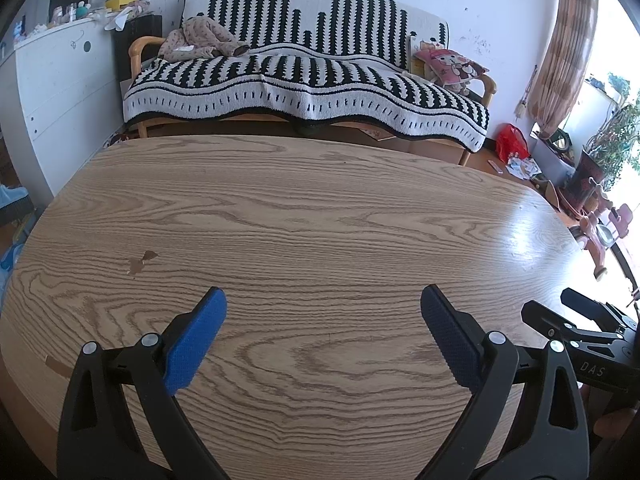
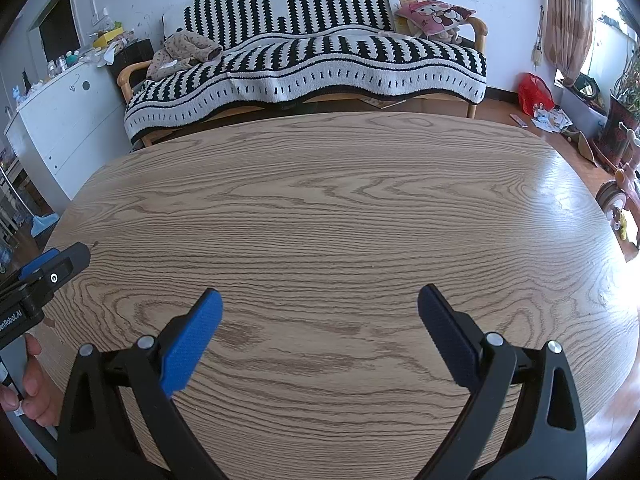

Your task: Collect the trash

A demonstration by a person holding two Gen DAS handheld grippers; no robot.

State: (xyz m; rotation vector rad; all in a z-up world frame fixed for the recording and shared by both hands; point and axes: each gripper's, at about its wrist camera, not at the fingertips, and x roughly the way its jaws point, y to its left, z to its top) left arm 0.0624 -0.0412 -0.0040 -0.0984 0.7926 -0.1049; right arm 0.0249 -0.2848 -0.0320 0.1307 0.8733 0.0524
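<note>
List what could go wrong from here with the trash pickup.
1. No trash shows on the wooden table; the only litter in view is scattered papers on the floor beside a red bag, likely a long reach.
2. The left gripper and right gripper, both open, sit side by side and could collide.

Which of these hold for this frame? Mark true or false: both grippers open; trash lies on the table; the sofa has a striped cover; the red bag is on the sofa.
1. Both the left gripper and the right gripper are open: true.
2. Trash lies on the table: false, none shows on it.
3. The sofa has a black-and-white striped cover: true.
4. The red bag is on the sofa: false, it sits on the floor beside it.
</note>
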